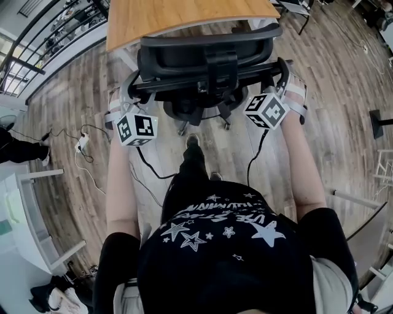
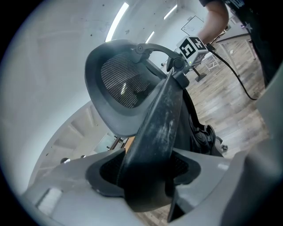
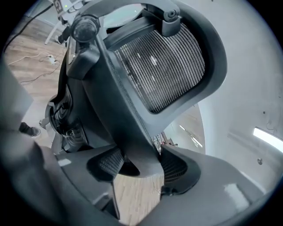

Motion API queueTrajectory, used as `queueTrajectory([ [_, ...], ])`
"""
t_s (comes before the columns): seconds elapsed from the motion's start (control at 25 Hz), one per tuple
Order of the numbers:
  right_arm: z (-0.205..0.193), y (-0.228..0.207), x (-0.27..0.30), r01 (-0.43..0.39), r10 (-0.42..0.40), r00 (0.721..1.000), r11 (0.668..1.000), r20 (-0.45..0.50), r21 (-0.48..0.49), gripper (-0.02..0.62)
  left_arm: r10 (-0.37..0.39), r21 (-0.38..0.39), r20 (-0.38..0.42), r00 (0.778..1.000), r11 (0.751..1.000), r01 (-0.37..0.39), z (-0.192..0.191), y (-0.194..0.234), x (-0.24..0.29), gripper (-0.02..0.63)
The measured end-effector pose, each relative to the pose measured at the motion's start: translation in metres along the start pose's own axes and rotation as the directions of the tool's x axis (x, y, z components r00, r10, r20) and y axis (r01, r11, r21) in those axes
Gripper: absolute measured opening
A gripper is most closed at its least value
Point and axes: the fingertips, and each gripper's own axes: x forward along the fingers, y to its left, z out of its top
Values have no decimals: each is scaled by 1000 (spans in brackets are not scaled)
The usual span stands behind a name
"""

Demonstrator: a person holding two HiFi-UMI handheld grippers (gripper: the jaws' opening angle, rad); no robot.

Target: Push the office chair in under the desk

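Pale wood-plank floor [image 1: 344,92] beneath both grippers, running on in every direction.

Orange-brown wooden desk top [image 1: 178,15] ahead of the jaws, beyond the chair, with its near edge closest to the grippers.

Black office chair with mesh back [image 1: 206,61] between the two grippers, back turned to the person. Top of the backrest close up against the desk's near edge (seat hidden from the head view, so depth under the desk not readable). Star base and castors visible below, on the floor between the grippers.

Left gripper [image 2: 148,170] on the chair's left side, jaws pinching a black, scuffed frame bar [image 2: 161,119]. Bar fills the gap and both ribbed pads bear on it.

Right gripper [image 3: 139,165] on the chair's right side, jaws likewise closed on the matching black bar [image 3: 119,106], which sits wedged between the pads. Mesh panel [image 3: 163,66] just beyond the jaws.

White marker cube of the left gripper [image 1: 136,129] and its twin on the right [image 1: 266,110] behind the jaws, towards the person.

Black cable [image 1: 150,168] trailing back from the left cube.

Small white power strip [image 1: 81,143] on the floor, well out to the left of the left gripper.
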Motion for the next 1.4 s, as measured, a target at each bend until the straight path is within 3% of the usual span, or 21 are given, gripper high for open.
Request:
queueTrajectory([
  [0.92,78,-21,166,-8,8,999,1000,-35,3,256,-20,2,-2,1000,1000,20,-43,92,153,265],
  [1.4,87,-23,222,29,-27,995,999,-97,14,256,3,45,44,999,999,-5,-50,110,205,265],
])
